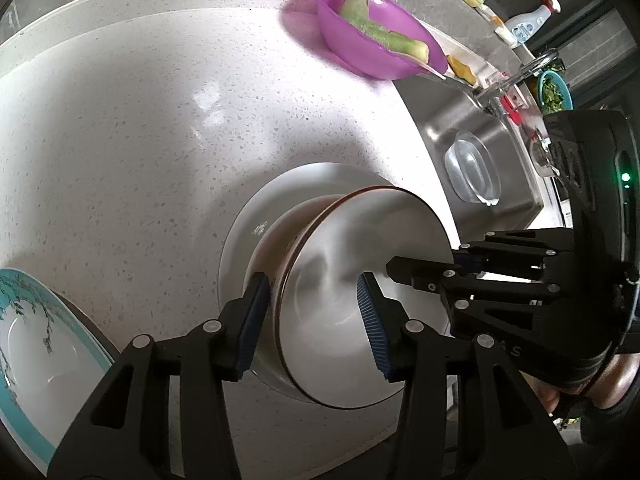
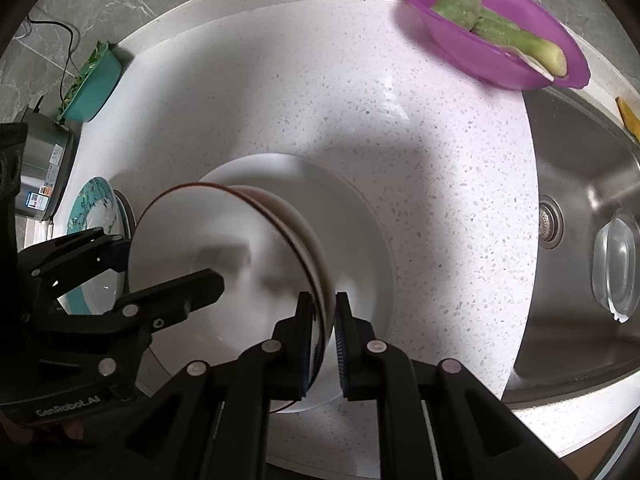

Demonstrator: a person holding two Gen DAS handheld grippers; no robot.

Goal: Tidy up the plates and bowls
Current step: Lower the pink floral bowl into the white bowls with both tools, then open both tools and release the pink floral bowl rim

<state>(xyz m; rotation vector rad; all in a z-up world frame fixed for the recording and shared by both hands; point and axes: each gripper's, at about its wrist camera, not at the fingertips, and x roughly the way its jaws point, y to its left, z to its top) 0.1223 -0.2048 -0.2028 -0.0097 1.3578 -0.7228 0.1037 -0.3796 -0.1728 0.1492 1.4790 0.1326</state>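
While a white bowl with a brown rim (image 1: 348, 292) sits tilted inside a larger white plate (image 1: 256, 216) on the speckled bench (image 1: 140, 120), two pairs of tongs meet at it. The right tongs (image 2: 323, 344) are nearly closed, pinching the bowl's near wall. The left tongs (image 1: 316, 328) stand partly open astride the opposite rim, pads not pressing (one finger outside, one inside).

Judging by the tilt, the bowl is being settled into the plate; lowering it level before the right tongs let go would keep it from rocking or clinking.

A teal-patterned plate (image 1: 36, 344) lies close on the left, the steel sink (image 2: 592, 184) drops away on the right, and a purple bowl of vegetables (image 2: 492, 28) sits well apart at the back. Open bench lies between.
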